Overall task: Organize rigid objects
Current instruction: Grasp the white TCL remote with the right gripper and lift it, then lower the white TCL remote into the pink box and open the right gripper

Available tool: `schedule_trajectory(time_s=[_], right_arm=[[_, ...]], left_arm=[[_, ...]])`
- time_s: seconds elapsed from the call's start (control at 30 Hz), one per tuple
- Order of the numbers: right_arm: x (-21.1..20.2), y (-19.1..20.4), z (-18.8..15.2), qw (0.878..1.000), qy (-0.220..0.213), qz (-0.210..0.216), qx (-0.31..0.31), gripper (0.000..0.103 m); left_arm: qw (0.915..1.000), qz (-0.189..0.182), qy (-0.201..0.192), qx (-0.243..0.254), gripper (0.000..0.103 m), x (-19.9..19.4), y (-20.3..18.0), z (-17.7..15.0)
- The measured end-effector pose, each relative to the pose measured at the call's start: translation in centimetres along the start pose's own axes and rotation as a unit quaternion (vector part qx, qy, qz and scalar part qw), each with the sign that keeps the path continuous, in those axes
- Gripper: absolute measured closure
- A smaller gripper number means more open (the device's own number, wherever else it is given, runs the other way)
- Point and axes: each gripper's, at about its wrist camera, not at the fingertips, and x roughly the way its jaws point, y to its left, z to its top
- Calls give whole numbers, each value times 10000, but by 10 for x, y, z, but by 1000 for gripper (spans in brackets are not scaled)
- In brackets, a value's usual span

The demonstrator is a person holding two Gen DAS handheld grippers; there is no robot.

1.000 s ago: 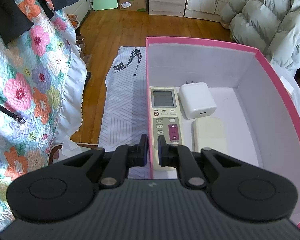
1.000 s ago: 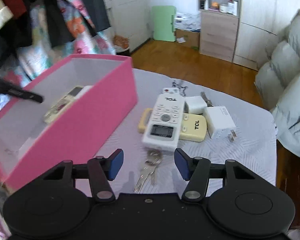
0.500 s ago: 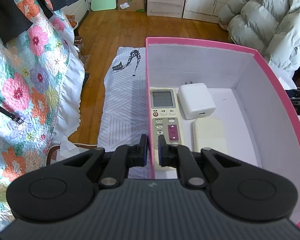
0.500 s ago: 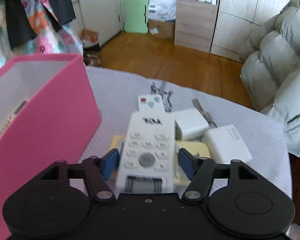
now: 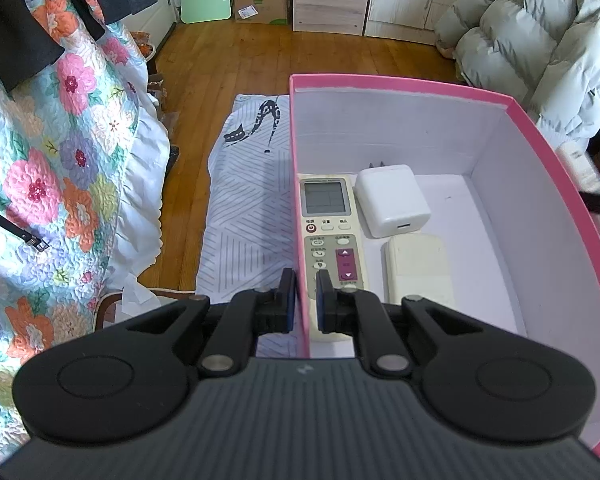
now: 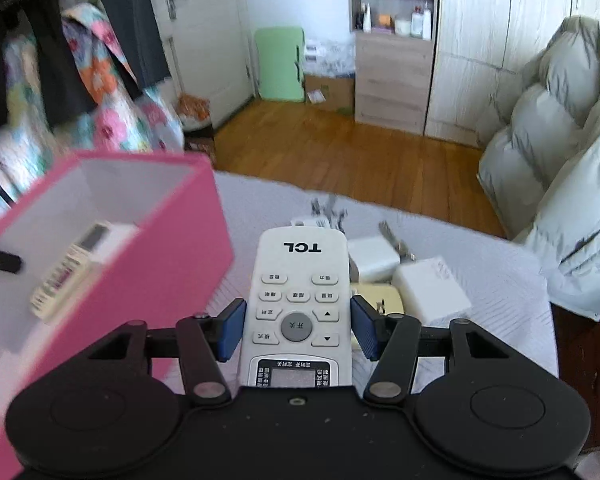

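White remote [image 6: 298, 304] clamped lengthwise in right gripper [image 6: 298, 330], beside pink box [image 6: 152, 280]; left gripper [image 5: 303, 300] pinching box wall.

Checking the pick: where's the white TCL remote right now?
In the right wrist view, the white TCL remote sits between the right gripper pads, just right of the pink box, above the chargers on the table.

The left gripper [image 5: 305, 295] points steeply downward, its blue pads pinched on the near wall of the pink box [image 5: 400, 82], one pad outside and one inside. The right gripper [image 6: 298, 327] tilts down at a gentler slant, jaws spread about halfway and pressed on the two long sides of the white remote [image 6: 298, 304], carried above the table.
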Motion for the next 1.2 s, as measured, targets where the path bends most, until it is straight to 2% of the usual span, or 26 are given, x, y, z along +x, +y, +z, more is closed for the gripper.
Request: schedule_trajectory(time_s=[0.17,0.27,0.33,0.43,0.53,0.67,0.83,0.97,1.07,1.1,1.17,1.2], right_arm=[[-57,20,18,9976,-466,463,-226,42],[-89,44,32,9905,-655,1089,-523,42],[-100,64,38,9824,-620,1585,-764,42],[-93,96,42,9713,-308,2111,-1048,42],[-68,130,39,9621,171,2312,-1436,42],[-25,160,33,9309,964,2770,-2176,42],[6,181,37,9000,1622,3216,-2457,42],[18,203,26,8867,1806,3244,-2754,42],[29,212,21,8727,2093,3458,-2741,41],[33,210,24,8743,2128,3472,-2641,35],[30,196,34,8918,1883,3367,-2365,32],[27,186,40,8946,1808,3441,-2206,33]], left_arm=[[10000,1,-31,-19,94,-1,0,0],[10000,7,-27,-15,94,-2,-1,-1],[10000,-6,-23,-19,94,-2,0,0],[9998,-110,-15,-144,94,-2,3,-1],[9996,-198,14,-196,94,-2,7,0],[9995,-275,81,-161,94,-2,9,2],[9990,-375,66,-228,94,-2,14,2],[9991,-377,56,-171,94,-2,14,2],[9991,-374,64,-184,94,-2,14,2],[9990,-385,72,-202,94,-2,15,2],[9988,-420,66,-240,94,-2,15,2],[9989,-414,57,-227,94,-3,15,2]])
